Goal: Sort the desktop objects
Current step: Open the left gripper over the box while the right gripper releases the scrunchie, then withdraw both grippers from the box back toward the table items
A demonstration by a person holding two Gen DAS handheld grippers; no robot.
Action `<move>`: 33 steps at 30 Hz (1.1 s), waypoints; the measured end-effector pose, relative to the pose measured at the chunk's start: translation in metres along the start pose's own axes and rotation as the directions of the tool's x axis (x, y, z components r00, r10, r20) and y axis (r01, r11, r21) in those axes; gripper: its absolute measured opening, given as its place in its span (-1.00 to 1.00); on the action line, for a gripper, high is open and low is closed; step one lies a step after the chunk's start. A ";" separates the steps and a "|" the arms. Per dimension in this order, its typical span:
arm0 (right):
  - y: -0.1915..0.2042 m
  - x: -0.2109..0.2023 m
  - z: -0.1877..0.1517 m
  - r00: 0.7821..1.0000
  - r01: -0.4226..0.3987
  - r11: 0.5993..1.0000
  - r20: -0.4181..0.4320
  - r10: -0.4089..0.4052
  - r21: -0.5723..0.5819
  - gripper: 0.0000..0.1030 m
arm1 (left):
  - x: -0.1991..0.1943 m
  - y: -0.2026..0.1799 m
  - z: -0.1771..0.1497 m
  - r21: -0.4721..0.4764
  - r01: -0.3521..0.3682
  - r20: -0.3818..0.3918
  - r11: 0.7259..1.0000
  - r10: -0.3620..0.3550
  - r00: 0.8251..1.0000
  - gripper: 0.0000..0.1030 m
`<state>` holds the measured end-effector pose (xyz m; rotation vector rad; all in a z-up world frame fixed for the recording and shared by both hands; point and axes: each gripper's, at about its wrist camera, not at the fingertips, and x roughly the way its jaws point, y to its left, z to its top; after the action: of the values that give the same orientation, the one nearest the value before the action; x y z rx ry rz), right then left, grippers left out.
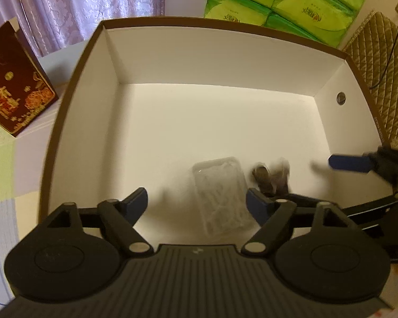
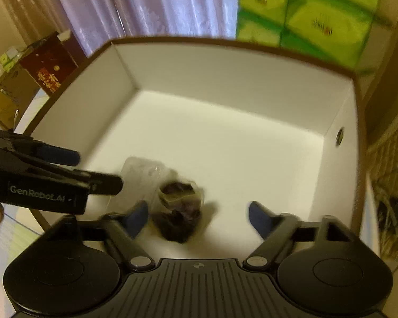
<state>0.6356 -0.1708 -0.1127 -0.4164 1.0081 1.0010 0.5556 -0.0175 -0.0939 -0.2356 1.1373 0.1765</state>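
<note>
Both wrist views look down, close, into same white box (image 1: pixel 225 61) (image 2: pixel 225 69) (left view nearer its left wall).

The left gripper (image 2: pixel 74 169), seen from the right wrist view, carries white lettering "GenRobot.AI" on its black side. The green tissue packs (image 1: pixel 286 2) stacked at the far right behind the box bear a dark logo seen upside down; its letters are too small and turned to read surely. The dark red carton (image 1: pixel 16 79) at the far left shows gold and red characters with flower patterns, and these cannot be read. No numbers or other signs are legible anywhere.
</note>
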 end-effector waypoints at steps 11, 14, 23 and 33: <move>0.009 -0.019 -0.001 1.000 0.025 0.996 0.012 -0.024 -0.088 0.96 | -0.021 0.000 -0.009 0.053 -0.072 0.027 0.996 0.071 0.997 0.75; 0.011 -0.025 -0.001 0.999 0.043 0.995 0.016 -0.042 -0.094 0.96 | -0.026 0.000 -0.010 0.052 -0.087 0.028 0.995 0.086 0.996 0.80; 0.013 -0.046 -0.008 0.996 0.082 0.992 0.040 -0.079 -0.096 0.96 | -0.047 -0.003 -0.020 0.053 -0.122 0.045 0.991 0.119 0.992 0.93; 0.021 -0.082 -0.025 0.990 0.116 0.992 0.092 -0.111 -0.054 0.96 | -0.080 -0.013 -0.036 0.074 -0.121 0.088 0.990 0.115 0.990 0.93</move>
<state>0.5922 -0.2182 -0.0525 -0.4695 0.8668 0.9405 0.4949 -0.0414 -0.0345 -0.0896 1.0731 0.2433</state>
